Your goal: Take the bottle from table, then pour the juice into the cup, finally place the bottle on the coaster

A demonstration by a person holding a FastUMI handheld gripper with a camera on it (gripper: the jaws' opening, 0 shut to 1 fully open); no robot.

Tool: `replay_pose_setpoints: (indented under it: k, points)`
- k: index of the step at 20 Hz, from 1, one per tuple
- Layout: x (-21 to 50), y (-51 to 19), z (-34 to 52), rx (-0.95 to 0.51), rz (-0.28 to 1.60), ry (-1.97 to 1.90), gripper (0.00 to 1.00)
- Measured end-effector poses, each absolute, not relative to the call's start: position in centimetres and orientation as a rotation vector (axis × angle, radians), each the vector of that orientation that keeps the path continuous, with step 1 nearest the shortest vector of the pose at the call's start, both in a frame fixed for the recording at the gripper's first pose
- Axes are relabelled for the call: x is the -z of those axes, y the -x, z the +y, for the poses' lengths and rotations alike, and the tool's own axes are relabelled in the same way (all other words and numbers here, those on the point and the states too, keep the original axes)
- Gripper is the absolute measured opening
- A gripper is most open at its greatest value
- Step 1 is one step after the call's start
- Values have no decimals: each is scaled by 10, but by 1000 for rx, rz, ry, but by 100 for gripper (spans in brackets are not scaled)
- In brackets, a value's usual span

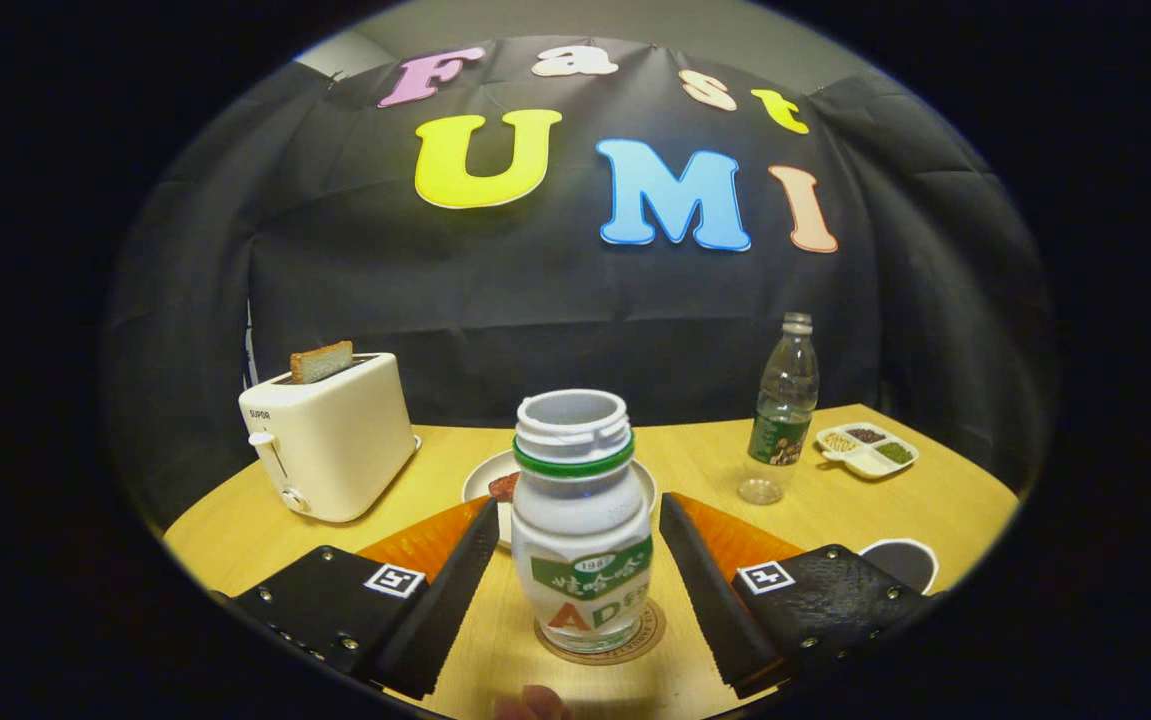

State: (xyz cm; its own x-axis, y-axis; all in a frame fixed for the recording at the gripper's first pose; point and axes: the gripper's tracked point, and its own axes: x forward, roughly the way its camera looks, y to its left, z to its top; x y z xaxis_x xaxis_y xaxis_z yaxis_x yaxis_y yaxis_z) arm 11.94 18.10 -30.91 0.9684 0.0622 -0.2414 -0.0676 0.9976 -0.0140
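A white juice bottle [582,520] with a green neck ring and an uncapped mouth stands upright on a round cork coaster [647,640]. It sits between the two fingers of my gripper [580,503]. The gripper is open, with a thin gap showing on each side of the bottle, so neither finger presses on it. A dark cup [900,562] with a pale rim stands on the table just right of the right finger, partly hidden behind it.
A cream toaster [330,440] holding a slice of toast stands at the back left. A white plate [483,480] lies right behind the juice bottle. A clear water bottle [785,405] and a divided snack dish [868,450] stand at the back right. A person's fingertip [532,705] shows just below the coaster.
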Motion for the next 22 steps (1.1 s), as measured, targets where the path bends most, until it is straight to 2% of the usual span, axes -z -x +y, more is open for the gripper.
replay_pose_setpoints:
  k: [5, 9, 14, 18, 22]
  points:
    - [227, -97, 174, -130, 186, 95, 98]
    - [115, -70, 156, -191, 90, 57, 95]
    - [-9, -33, 109, -174, 2, -2, 95]
    - [-51, -17, 80, -134, -21, 49, 95]
    - [-47, -3, 74, -85, -3, 26, 95]
